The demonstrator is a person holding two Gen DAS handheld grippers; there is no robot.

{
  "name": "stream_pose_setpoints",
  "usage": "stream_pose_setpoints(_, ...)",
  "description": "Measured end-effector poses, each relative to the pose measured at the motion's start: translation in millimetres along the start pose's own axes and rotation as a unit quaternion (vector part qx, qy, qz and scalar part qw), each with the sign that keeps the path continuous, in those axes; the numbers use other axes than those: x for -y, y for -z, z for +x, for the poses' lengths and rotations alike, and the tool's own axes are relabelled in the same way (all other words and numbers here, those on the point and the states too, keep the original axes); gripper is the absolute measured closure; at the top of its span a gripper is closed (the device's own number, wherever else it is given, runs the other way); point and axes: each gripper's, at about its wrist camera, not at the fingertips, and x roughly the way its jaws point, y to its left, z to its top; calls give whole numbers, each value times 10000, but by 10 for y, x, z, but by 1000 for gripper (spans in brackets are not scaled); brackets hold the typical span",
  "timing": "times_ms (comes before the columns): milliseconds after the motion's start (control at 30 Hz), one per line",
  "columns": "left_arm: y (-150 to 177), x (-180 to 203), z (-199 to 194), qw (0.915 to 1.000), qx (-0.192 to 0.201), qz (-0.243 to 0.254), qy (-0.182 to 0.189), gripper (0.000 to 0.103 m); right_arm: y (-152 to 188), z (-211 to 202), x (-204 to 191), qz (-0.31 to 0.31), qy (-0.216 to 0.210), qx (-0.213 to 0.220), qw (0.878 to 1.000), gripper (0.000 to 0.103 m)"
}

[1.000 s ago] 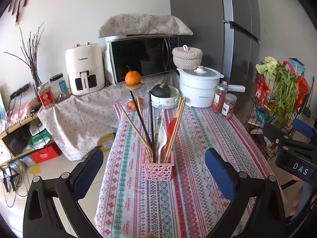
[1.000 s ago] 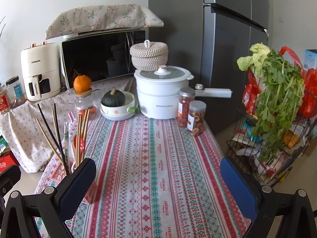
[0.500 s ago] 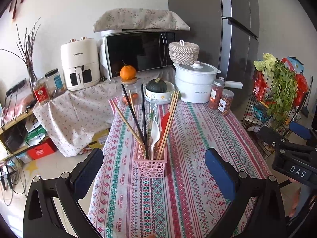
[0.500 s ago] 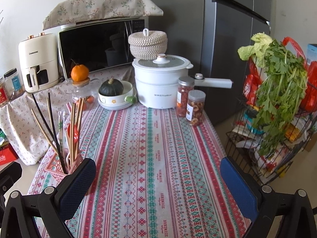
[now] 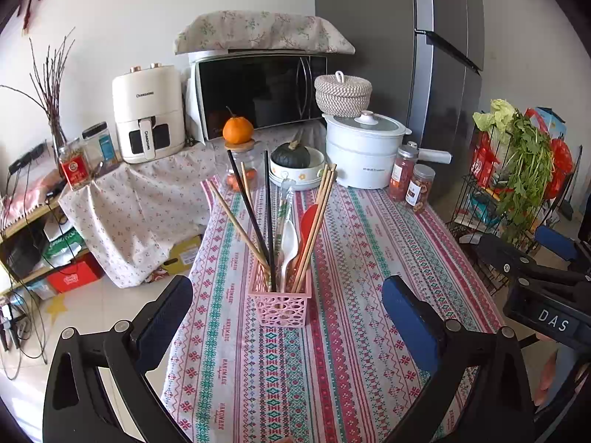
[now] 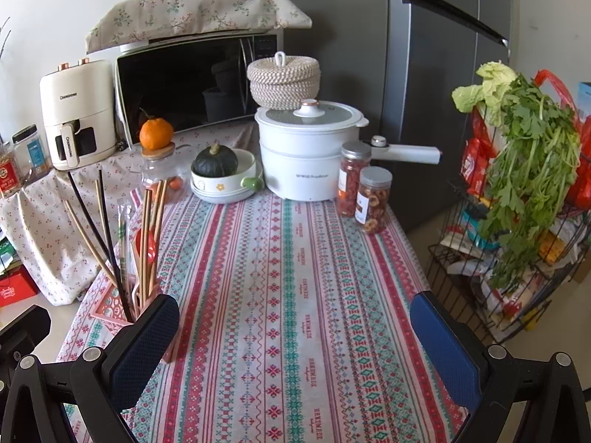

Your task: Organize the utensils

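Left gripper [image 5: 288,317] jaws wide, nothing between them; blue pads low in the frame, either side of the pink basket [image 5: 279,304]. The basket stands on the table [image 5: 369,258] (striped patterned cloth), centre of the left wrist view, apart from both pads. In it, upright or leaning: black chopsticks [image 5: 255,217], wooden chopsticks [image 5: 317,221], a white spoon [image 5: 290,243], a red spoon [image 5: 308,219], a wrapped pair of chopsticks [image 5: 285,206]. One light wooden stick leans toward frame left.

Right gripper [image 6: 295,336] jaws also wide and empty, over bare cloth at the bottom of the right wrist view. There the basket sits at lower left, partly hidden behind the left pad; whether it touches the pad, cannot tell.

Far end of the table: white pot [image 6: 306,155] with lid, two jars [image 6: 364,192] just to its right, bowl [image 6: 225,181] with a dark green squash [image 6: 214,160] to its left, glass jar with an orange [image 6: 156,133] on top. Behind: microwave [image 6: 195,85] under a floral cover, white air fryer [image 6: 75,114] upper left, woven lidded basket [image 6: 283,79] behind the pot, grey fridge [image 6: 424,55] upper right. Wire rack with greens [image 6: 524,155] at right edge.

The right gripper's body (label DAS) shows at the right edge of the left wrist view.
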Motion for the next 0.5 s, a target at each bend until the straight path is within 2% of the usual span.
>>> stream_pose_setpoints(500, 5, 11, 0, 10000, 4, -11, -4, 0, 2, -1, -18, -3, -11, 3, 10000, 0)
